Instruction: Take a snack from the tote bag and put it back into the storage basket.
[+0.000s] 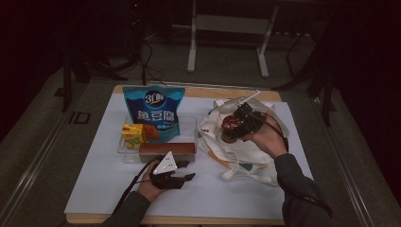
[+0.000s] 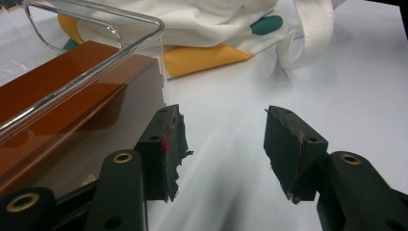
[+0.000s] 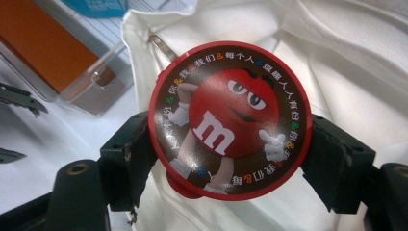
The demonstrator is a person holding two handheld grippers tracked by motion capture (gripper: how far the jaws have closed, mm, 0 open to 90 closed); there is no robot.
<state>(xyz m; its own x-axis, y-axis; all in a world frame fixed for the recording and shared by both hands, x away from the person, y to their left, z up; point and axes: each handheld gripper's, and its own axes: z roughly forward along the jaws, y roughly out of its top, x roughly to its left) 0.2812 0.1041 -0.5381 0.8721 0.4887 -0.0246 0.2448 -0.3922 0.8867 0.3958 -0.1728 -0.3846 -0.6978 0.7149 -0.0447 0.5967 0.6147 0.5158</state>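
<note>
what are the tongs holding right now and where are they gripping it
The right tongs hold a round red candy tin by its rim, one pad on each side, above the white bag. The left tongs are open, holding nothing.

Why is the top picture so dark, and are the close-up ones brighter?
High view: dim, with black surroundings around the white table. Left gripper view: bright; the clear box rim glints, near jaws blur. Right gripper view: bright; the round candy tin is sharp, the white bag soft.

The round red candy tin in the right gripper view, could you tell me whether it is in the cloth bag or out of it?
Out: the right gripper clamps the candy tin above the cloth bag.
</note>
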